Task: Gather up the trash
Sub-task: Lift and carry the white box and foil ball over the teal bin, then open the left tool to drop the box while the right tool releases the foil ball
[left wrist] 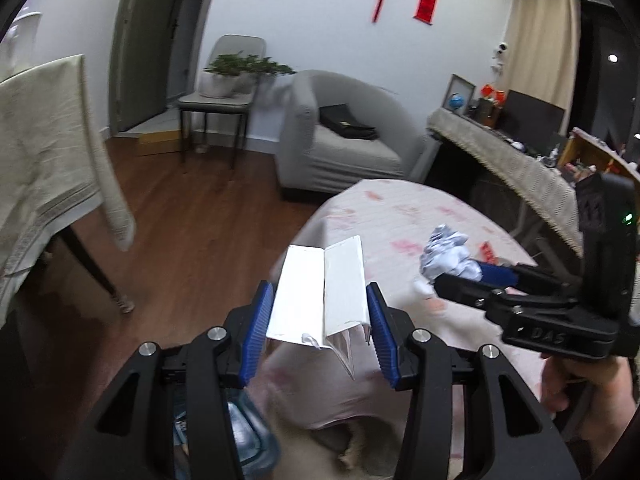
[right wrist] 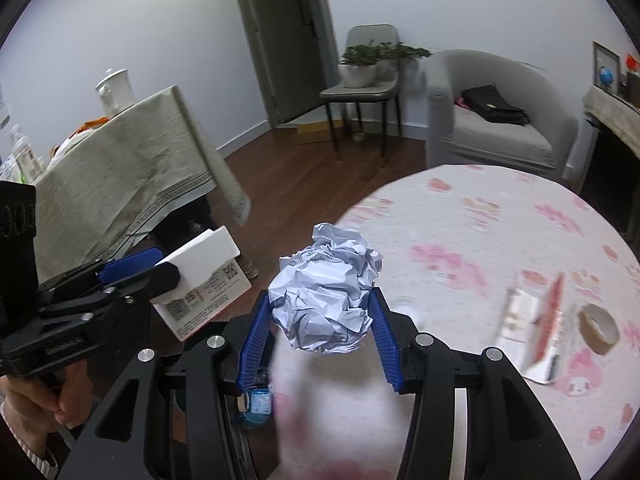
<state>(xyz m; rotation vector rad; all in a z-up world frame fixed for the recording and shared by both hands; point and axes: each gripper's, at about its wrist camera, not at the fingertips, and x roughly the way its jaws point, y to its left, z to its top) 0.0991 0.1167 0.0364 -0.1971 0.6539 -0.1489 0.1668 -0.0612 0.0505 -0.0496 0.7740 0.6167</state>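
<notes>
Pink-flowered cloth covers the round table (right wrist: 480, 216) closest to the cameras, soft and a little rumpled where it hangs over the near edge. Just above that edge the left claw (left wrist: 320, 320) is clamped on a flattened white carton (left wrist: 320, 292), stiff card with sharp folds and a torn flap at its lower end; the right wrist view shows printed labels on its underside. Beside it the right claw (right wrist: 320, 312) grips a crumpled paper ball (right wrist: 326, 296), pale, light and full of creases, bulging above the blue ribbed pads. Both pieces are lifted clear of the cloth, so judging from this, two items are picked up but not yet dropped anywhere; I cannot make out a bin with certainty, though something blue and clear shows blurred below the claws. On the right of the table lie a flat printed packet (right wrist: 536, 332) and a brown tape roll (right wrist: 599, 328), so some collecting likely remains. Farther off stand a second table under a beige woven cloth (right wrist: 132, 168), a grey armchair (right wrist: 496, 120) with a black bag on its seat, and a chair bearing a potted plant (right wrist: 368, 64) by the door
</notes>
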